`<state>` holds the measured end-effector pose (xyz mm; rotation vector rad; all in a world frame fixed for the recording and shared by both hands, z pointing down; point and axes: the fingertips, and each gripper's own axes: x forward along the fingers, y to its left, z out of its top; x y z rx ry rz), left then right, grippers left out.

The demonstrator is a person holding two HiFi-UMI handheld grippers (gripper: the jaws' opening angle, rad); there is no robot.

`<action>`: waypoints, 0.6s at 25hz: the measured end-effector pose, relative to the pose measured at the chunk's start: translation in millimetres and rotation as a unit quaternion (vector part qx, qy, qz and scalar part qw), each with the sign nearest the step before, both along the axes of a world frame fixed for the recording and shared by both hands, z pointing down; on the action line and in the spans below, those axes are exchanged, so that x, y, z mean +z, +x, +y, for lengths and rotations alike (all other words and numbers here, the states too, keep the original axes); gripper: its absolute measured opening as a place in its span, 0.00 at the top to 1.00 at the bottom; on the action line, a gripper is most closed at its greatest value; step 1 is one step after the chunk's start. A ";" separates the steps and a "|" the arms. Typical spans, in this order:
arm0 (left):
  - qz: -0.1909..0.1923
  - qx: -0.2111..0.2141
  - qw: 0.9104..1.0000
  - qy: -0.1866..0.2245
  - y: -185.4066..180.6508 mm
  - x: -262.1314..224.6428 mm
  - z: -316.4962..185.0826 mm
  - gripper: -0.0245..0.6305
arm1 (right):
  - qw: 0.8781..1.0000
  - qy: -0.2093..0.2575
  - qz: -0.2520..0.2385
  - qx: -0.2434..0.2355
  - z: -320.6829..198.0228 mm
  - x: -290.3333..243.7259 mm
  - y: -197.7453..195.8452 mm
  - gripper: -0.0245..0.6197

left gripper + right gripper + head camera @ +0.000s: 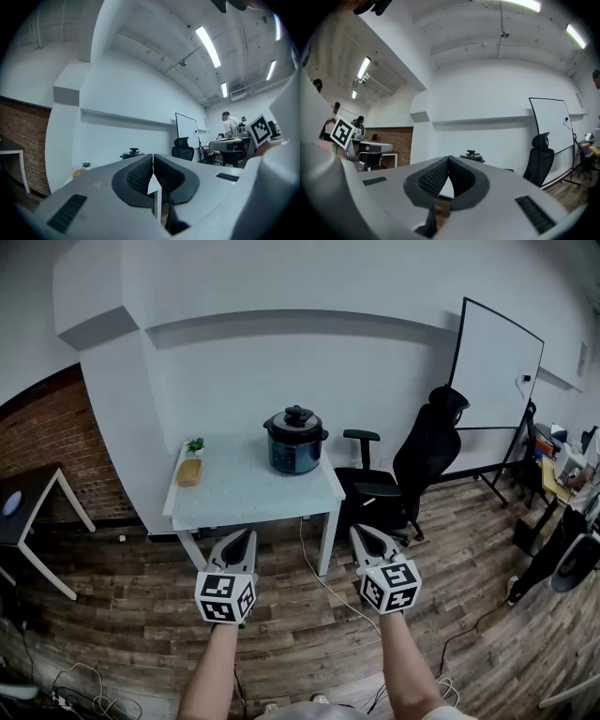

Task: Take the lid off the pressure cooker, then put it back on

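Pressure cooker (296,450): round, glossy dark-blue body with a black rim and 2 side handles. It stands on the back right part of the table, close to the wall.
Lid (297,418): black and domed with a knob on top, seated on the cooker.
Cooker contents: hidden under the lid.
Table (246,491): white rectangular top, finely speckled, on white legs.
Tray (189,472): tan and shallow, at the table's left edge. Contents too small to tell.
Plant (195,444): small and green, just behind the tray.
Left gripper (242,538): smooth grey shell with dark ribbed pads. The 2 jaws are pressed together with nothing between them. It is held low in front of the table, well apart from the cooker.
Right gripper (363,533): same build, jaws likewise closed tip to tip and empty, also in front of the table.
Floor (309,634): brown wood planks with a thin cable trailing across them.
Chair (412,470): black office chair, right of the table.
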<state>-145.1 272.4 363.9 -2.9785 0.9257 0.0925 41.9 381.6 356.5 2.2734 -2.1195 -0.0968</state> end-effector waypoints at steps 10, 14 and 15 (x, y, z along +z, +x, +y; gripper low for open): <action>0.000 0.000 1.000 0.000 1.3 0.0 -4.2 0.94 | 1.000 0.009 -0.002 0.000 -3.9 -2.8 -1.3 0.96; 0.001 0.001 1.000 0.000 3.1 0.0 -3.2 0.93 | 1.000 0.009 -0.001 0.001 -3.5 -2.9 -0.4 0.96; 0.001 0.002 1.000 0.000 3.4 0.2 -3.4 0.94 | 1.000 0.009 -0.001 0.002 -3.6 -2.6 -0.2 0.96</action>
